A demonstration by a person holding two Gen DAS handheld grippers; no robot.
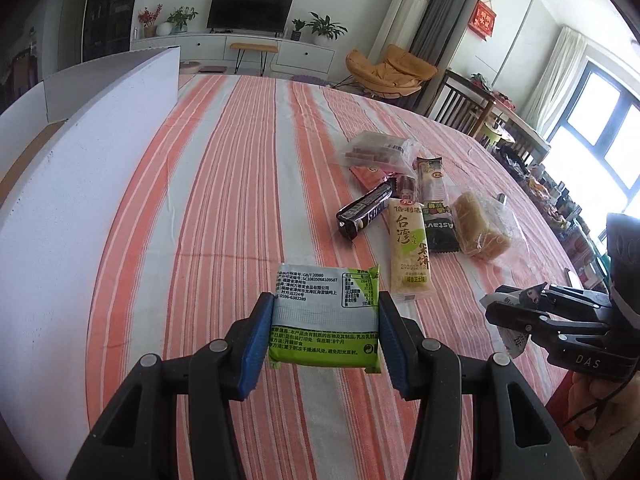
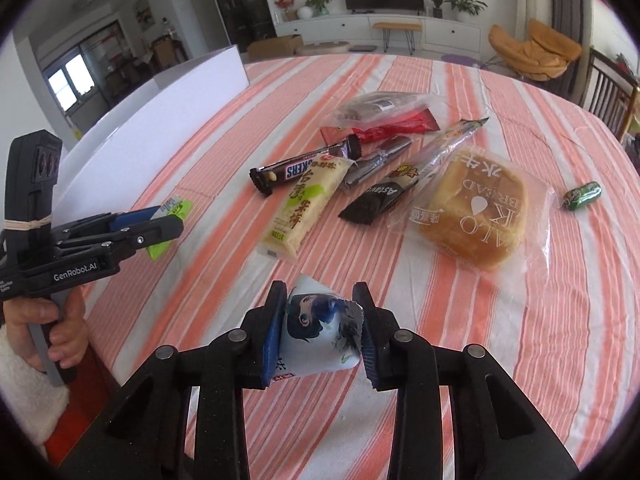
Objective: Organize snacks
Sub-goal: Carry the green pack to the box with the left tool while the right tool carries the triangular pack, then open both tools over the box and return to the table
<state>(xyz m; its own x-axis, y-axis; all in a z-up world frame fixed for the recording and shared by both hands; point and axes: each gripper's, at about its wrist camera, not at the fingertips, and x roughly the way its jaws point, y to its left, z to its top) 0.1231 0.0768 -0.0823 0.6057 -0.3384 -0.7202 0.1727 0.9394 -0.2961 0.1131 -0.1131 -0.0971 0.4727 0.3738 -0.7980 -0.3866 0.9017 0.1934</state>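
Note:
My left gripper [image 1: 325, 320] is shut on a green and white snack packet [image 1: 326, 316], held above the striped tablecloth; the same gripper [image 2: 160, 224] shows at the left of the right wrist view with the packet [image 2: 176, 206] in it. My right gripper [image 2: 324, 320] is shut on a small white and blue packet [image 2: 320, 330]; it appears at the right edge of the left wrist view [image 1: 516, 308]. A pile of snacks lies ahead: a Snickers bar [image 2: 296, 170], a pale green rice cracker pack [image 2: 304, 208], a black packet [image 2: 374, 200] and a wrapped bread [image 2: 476, 216].
A white open box [image 1: 80, 168] stands along the table's left side. A small green candy [image 2: 583, 195] lies alone at the far right. More packets, red [image 2: 394, 126] and clear [image 2: 380, 106], sit behind the pile. A hand [image 2: 60, 328] grips the left tool's handle.

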